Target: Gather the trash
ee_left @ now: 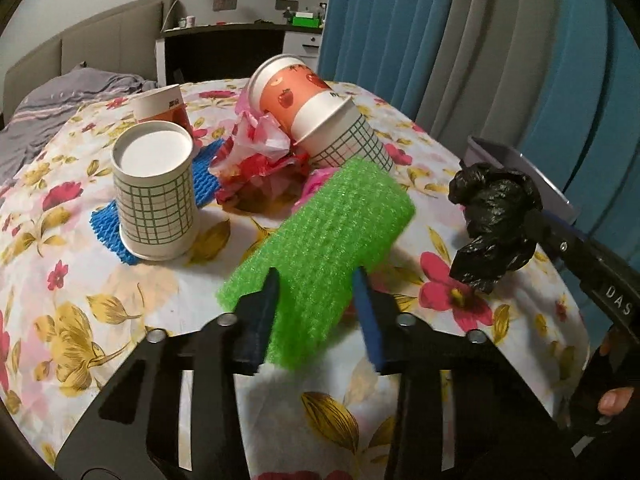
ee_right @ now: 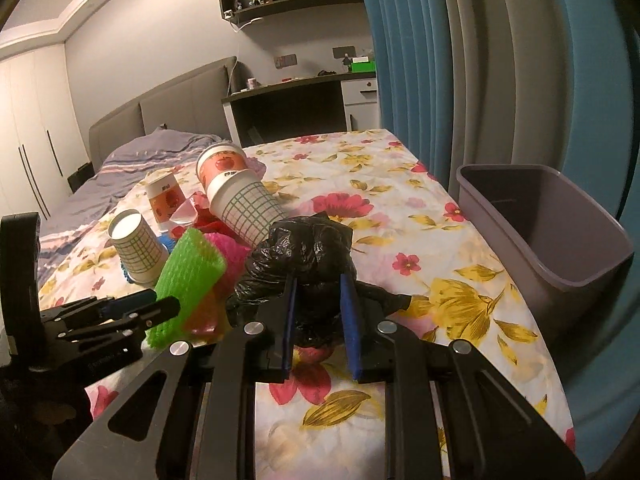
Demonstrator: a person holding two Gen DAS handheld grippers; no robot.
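My left tool [ee_left: 316, 280] is closed on the green foam net [ee_left: 332, 240]; its two blue pads press the sides of this piece, which is lifted a little and tilted over the desk [ee_left: 120, 300]. My right tool [ee_right: 320, 284] holds the crumpled black plastic bag [ee_right: 304, 248] between its pads, above the flowered cloth. Behind the green piece lies a heap of red and pink wrappers [ee_left: 260, 160] with a blue foam net [ee_left: 208, 172] under it. One checked paper cup [ee_left: 154, 192] stands upside down on the blue net. Two cups pushed one into the other [ee_left: 316, 116] lie tilted on the heap, and another orange cup [ee_left: 164, 108] stands behind. The grey bin [ee_right: 560, 248] stands at the right edge of the desk, near the blue curtain [ee_right: 420, 60].
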